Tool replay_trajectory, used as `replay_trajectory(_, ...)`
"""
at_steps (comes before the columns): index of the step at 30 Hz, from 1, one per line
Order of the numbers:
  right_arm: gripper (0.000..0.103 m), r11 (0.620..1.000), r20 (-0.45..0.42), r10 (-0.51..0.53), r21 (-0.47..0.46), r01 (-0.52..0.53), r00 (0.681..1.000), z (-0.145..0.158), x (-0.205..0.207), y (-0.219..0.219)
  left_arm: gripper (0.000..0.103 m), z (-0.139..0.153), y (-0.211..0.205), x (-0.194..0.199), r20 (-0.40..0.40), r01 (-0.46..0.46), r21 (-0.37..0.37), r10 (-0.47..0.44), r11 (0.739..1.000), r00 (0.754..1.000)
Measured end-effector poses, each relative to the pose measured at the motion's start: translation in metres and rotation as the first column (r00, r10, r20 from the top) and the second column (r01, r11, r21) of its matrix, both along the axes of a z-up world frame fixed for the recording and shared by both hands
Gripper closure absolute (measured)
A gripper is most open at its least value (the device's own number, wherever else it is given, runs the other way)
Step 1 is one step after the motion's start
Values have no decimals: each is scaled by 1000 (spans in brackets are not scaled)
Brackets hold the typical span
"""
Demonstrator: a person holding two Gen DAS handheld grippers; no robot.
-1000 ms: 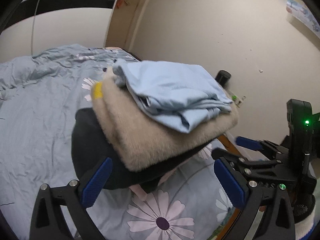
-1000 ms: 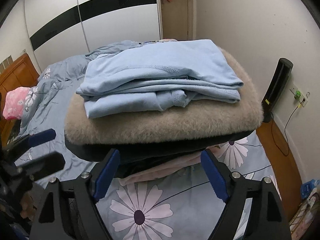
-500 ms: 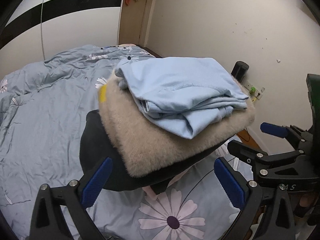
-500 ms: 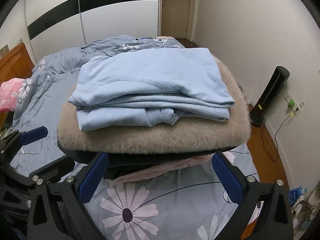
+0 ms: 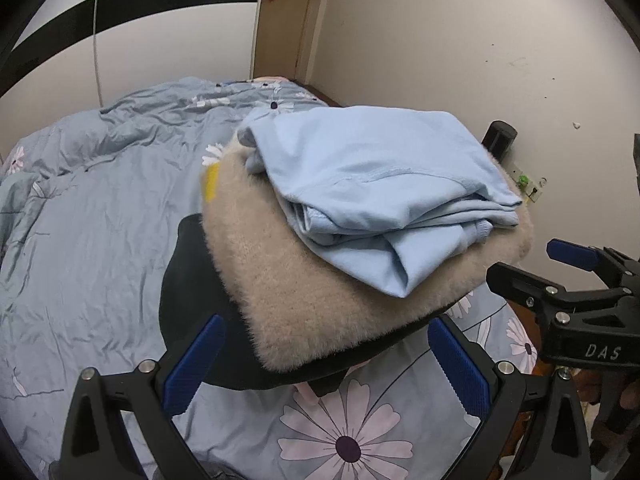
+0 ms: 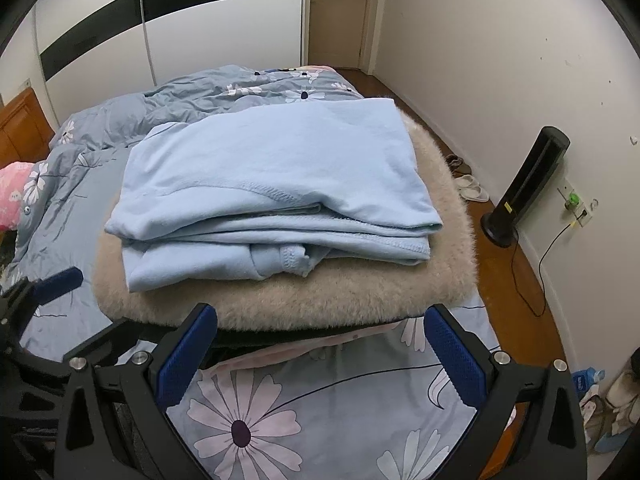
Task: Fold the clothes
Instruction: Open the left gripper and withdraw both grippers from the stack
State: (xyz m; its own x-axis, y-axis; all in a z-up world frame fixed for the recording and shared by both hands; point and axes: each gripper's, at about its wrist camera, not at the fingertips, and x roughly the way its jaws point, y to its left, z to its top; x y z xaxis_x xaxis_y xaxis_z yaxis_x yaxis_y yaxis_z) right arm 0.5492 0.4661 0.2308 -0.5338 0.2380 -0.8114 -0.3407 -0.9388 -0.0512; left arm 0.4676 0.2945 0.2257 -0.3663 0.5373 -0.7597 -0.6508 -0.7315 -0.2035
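A folded light-blue cotton sweatshirt (image 6: 276, 188) lies on top of a folded beige fluffy fleece garment (image 6: 320, 300), which rests on a folded black garment (image 5: 192, 280), with a strip of pale pink cloth (image 6: 304, 350) showing beneath. The stack sits near the foot-end edge of the bed with a grey-blue daisy-print duvet (image 5: 80, 240), close to its wall-side corner. In the right wrist view the sweatshirt's long axis runs left to right across the bed, its layered folded edges facing the camera. The left gripper (image 5: 328, 364) has its blue-padded jaws released wide, level with the black layer's edge but not pressing it. The right gripper (image 6: 320, 354) has just been opening; its jaws stand spread, nothing clamped, the stack's edge just beyond them. A black tower fan (image 6: 524, 188) stands on the wooden floor (image 6: 516, 280) by the wall.
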Motion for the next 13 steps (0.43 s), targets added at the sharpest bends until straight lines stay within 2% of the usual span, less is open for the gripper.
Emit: replay_trajectory(13, 0, 1000, 36, -1, 13, 1, 999, -4, -7, 1, 0, 1, 1, -8, -10, -59, -3, 59, 998, 998)
